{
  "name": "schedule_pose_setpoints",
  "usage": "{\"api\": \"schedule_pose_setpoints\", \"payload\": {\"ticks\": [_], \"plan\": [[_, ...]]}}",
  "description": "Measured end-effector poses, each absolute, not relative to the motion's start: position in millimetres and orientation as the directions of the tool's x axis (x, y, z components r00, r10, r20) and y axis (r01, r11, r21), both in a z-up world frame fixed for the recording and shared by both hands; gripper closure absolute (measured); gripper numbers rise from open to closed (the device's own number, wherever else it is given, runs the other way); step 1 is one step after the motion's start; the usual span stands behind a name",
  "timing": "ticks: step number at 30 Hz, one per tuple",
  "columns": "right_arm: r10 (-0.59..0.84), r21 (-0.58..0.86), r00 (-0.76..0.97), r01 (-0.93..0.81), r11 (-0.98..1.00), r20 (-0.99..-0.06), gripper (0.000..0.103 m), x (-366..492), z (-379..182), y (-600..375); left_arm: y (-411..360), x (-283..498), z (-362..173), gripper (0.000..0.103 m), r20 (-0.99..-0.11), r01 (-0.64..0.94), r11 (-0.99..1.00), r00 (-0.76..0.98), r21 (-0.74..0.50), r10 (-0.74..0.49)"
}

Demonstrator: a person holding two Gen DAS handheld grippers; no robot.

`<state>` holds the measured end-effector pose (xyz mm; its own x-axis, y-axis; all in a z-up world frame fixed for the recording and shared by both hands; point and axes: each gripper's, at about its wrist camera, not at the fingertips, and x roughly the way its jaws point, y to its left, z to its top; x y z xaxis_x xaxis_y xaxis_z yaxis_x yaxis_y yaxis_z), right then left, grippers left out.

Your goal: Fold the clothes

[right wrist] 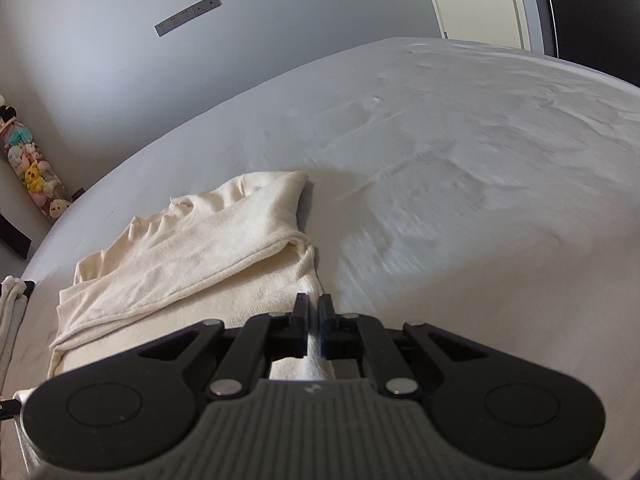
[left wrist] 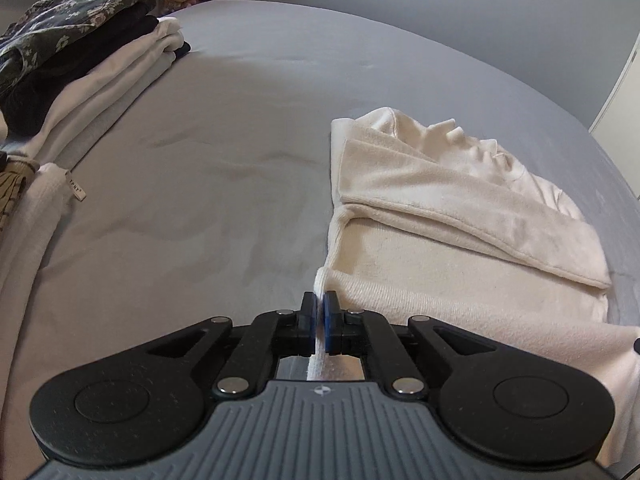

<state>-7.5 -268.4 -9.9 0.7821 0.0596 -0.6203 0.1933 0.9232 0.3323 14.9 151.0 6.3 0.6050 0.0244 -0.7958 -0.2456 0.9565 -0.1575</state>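
One cream sweater (left wrist: 460, 216) lies on the grey bed sheet (left wrist: 224, 160), partly folded: one sleeve is laid across the body, and the ribbed hem is on the near side, toward both cameras. In the left wrist view it is in the right half of the bed; in the right wrist view the same sweater (right wrist: 200, 240) is in the left half.

2 grippers, both closed on this one garment. The left gripper (left wrist: 319, 312) has its jaws narrow, almost together, w/ a thin fold of the ribbed hem corner pinched between the 2 blue pads (left wrist: 331, 320). The right gripper (right wrist: 313, 320) is also narrow, w/ white cloth of the hem's other corner pressed between its 2 fingers.

On the left edge of the bed, well apart from the sweater, is one stack of folded clothes (left wrist: 76, 60): approx. 1 floral piece on top, 1 black under it, then white pieces, exact count I cannot tell. One more white garment w/ a small label (left wrist: 76, 186) lies nearer.

Behind, a column of plush toys (right wrist: 34, 176) stands by the wall, and one strip of sockets (right wrist: 187, 14) is on the wall.
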Motion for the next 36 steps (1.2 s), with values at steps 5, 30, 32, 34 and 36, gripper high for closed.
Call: {"api": "schedule_pose_setpoints", "payload": {"ticks": [5,30,32,34,36], "plan": [[0.061,0.321,0.759,0.2,0.926,-0.649,0.096,2.7,-20.5,-268.0,144.8,21.4,0.4,0.097,-0.81,-0.22,0.969,0.585,-0.108,0.043],[0.298,0.093,0.59,-0.352,0.931,-0.75,0.062,-2.6,55.9,-225.1,86.5,-29.5,80.3,0.077,-0.745,0.386,0.92,0.632,0.063,-0.214],[0.301,0.042,0.554,-0.431,0.902,-0.776,0.061,-7.8,57.8,-220.4,82.9,-35.8,79.8,0.075,-0.771,0.475,0.873,0.595,0.11,-0.227],[0.304,0.003,0.521,-0.501,0.866,-0.798,0.06,-13.6,59.1,-216.7,81.0,-42.2,76.4,0.072,-0.803,0.556,0.818,0.549,0.145,-0.231],[0.305,-0.032,0.479,-0.576,0.817,-0.823,0.055,-20.0,57.6,-212.4,79.2,-49.8,70.7,0.069,-0.835,0.626,0.759,0.505,0.179,-0.22]]}}
